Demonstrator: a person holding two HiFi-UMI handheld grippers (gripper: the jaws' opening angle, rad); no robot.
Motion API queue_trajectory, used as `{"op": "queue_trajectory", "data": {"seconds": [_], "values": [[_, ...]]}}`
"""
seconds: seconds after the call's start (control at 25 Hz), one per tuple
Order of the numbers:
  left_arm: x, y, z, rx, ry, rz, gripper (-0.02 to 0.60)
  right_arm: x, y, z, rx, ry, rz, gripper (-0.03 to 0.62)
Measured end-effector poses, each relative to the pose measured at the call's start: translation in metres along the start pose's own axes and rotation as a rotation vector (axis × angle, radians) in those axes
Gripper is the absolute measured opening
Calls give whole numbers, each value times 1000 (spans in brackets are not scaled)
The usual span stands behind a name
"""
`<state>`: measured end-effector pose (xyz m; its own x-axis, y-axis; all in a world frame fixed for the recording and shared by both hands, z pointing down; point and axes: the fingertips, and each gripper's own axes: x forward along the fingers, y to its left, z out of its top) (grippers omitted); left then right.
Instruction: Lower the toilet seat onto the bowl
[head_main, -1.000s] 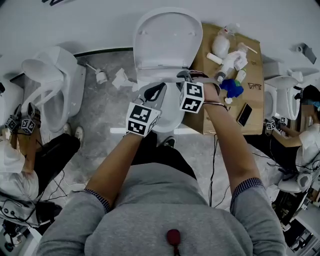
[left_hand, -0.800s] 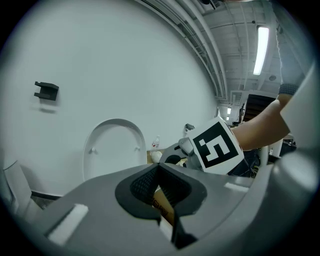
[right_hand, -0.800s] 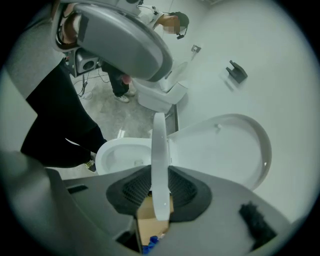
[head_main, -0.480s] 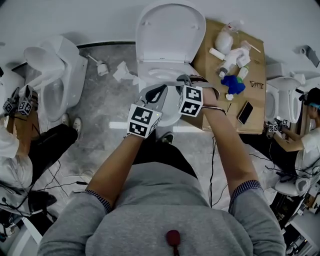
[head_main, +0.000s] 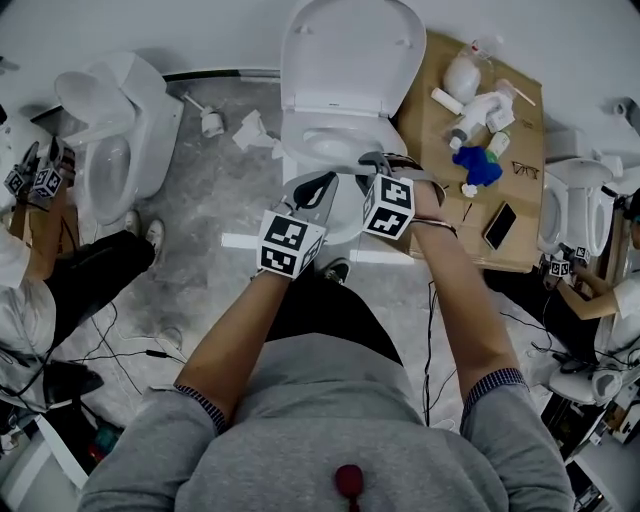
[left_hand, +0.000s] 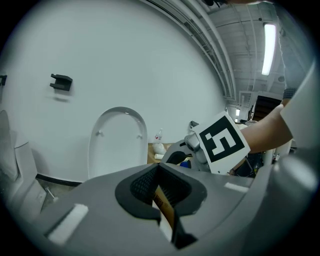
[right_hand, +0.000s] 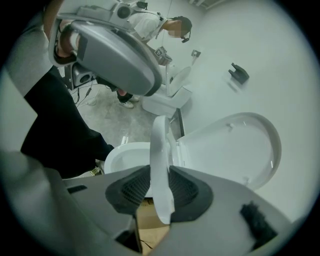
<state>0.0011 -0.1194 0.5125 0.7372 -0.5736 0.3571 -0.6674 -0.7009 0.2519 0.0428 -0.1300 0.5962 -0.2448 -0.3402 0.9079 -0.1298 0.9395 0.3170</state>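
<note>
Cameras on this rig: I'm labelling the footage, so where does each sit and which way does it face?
Head view: on the person's head, facing steeply down at the toilet; shows chest, forearms, left tongs, right tongs.
Left gripper view: on the left tongs, facing the wall and raised lid; shows its empty tongs and the right tongs.
Right gripper view: on the right tongs, facing down at the bowl; its tongs, just opening, have the seat between them.
Shared: all three show the lid.

Toilet lid (head_main: 352, 50) top beyond the head view's upper edge; bottles (head_main: 478, 110) on the cardboard (head_main: 428, 135) too small to identify.
</note>
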Motion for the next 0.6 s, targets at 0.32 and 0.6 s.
{"op": "queue_trajectory", "data": {"seconds": [0.32, 0.6], "values": [[-6, -13, -30, -31, -11, 44, 9, 6, 28, -3, 3, -39, 23, 130], [-12, -15, -62, -102, -15, 85, 9, 15, 55, -3, 4, -57, 57, 137]]}}
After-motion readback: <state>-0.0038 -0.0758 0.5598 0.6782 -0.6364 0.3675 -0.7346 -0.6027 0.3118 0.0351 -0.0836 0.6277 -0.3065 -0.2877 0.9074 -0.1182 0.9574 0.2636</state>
